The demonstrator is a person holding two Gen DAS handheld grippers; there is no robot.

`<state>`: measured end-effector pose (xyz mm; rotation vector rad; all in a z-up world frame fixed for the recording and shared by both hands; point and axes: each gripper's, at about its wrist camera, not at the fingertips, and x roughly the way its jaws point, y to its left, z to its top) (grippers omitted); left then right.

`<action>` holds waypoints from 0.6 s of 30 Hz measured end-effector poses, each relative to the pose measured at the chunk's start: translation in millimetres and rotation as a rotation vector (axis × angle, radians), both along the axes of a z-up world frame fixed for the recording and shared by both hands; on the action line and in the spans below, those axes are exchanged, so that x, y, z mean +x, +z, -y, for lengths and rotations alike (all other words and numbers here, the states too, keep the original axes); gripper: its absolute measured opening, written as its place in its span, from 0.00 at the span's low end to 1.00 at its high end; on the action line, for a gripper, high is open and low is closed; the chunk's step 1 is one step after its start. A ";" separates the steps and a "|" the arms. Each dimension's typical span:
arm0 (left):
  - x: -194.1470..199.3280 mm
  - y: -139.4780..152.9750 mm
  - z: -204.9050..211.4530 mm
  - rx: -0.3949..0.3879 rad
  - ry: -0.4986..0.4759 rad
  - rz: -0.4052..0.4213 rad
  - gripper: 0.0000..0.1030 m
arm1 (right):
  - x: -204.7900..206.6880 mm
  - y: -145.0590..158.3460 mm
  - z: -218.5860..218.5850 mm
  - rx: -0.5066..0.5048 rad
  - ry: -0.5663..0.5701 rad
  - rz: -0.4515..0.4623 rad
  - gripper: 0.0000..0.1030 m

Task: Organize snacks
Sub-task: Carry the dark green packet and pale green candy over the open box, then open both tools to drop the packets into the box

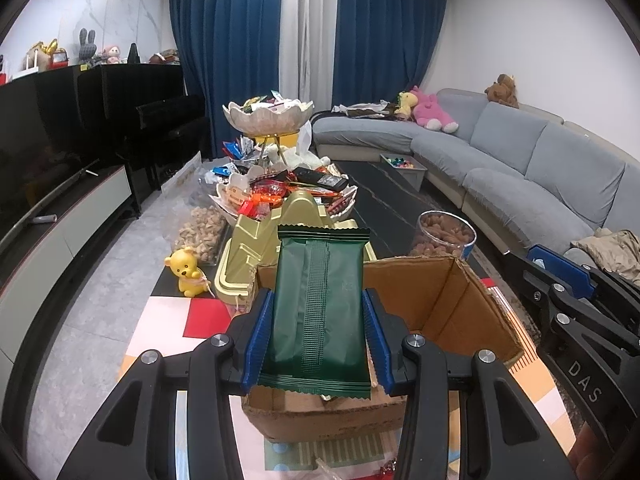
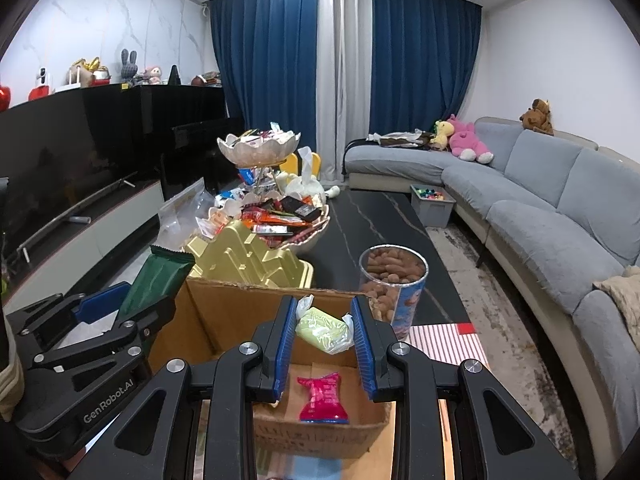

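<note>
Blue curtains [image 2: 264,80] and a grey sofa [image 2: 560,200] frame a dark coffee table [image 2: 360,220] bearing an open cardboard box [image 2: 224,312]. "GenRobot.AI" is printed on the left gripper [image 1: 319,316]'s body in the right wrist view, "DAS" on the right gripper [image 2: 325,332] in the left wrist view. One dark green snack packet [image 1: 320,304] stands upright, clamped between the left jaws above the box. One pale green wrapped sweet [image 2: 324,328] is pinched between the right jaws, also over the box. One pink wrapper [image 2: 323,400] lies on the box floor. Behind stand one gold tray [image 2: 248,260], one tub of nuts [image 2: 394,280] and two tiered bowls [image 2: 260,148] heaped with snacks.
</note>
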<state>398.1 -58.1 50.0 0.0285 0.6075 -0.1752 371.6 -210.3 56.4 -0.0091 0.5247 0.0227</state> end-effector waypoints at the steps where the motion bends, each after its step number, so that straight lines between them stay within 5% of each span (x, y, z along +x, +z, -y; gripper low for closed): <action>1: 2.7 -1.2 -0.6 0.000 0.001 -0.004 0.43 | 3.9 -1.8 -0.8 -0.001 0.004 -0.006 0.29; 15: 21.4 -19.6 -5.3 -0.015 -0.007 -0.042 0.46 | 32.6 -23.4 -9.5 0.006 0.045 -0.066 0.31; 18: 19.3 -18.4 -6.6 -0.006 0.000 -0.025 0.60 | 33.9 -23.5 -9.1 0.005 0.044 -0.061 0.44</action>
